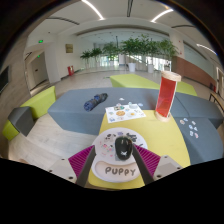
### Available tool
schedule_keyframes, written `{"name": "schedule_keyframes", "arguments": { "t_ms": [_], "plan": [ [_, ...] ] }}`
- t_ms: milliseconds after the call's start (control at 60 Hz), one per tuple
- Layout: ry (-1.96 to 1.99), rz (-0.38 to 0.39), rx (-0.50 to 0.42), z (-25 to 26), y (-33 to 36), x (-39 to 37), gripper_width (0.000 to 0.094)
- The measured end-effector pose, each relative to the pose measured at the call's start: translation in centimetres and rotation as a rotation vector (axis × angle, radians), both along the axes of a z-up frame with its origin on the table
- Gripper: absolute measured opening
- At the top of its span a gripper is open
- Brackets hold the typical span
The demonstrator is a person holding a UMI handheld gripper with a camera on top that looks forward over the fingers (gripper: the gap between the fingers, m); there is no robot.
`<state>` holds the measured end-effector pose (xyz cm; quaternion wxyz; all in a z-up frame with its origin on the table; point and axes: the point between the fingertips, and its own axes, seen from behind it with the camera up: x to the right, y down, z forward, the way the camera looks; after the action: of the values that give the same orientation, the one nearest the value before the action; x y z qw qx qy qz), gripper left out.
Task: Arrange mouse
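mouse (123, 148) is lying between the fingers on the mat (120, 170) | gripper (121, 160) is standing wide, not clamping | likely light, stiff, slick shell; is best taken by its sides

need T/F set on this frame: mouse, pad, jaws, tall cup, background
1. The black mouse lies between the jaws of the gripper. True.
2. The mouse sits on a white pad printed PUPPY. True.
3. The tall cup beyond the mouse is green. False: it is red and translucent.
4. The cup lies tipped on its side. False: it stands upright on the yellow tabletop.
5. Potted plants line the far side of the room. True.
6. The dark cloth covers the mouse. False: it lies far beyond it.
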<state>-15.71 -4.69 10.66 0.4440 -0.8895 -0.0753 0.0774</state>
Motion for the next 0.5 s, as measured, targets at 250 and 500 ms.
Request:
{"name": "schedule_keyframes", "arguments": {
  "t_ms": [250,500],
  "plan": [
    [-0.041,0.052,0.055,2.5,-7.1,0.5,0.0816],
    [-0.134,-0.003,0.139,2.8,-7.8,4.9,0.0822]
  ]
}}
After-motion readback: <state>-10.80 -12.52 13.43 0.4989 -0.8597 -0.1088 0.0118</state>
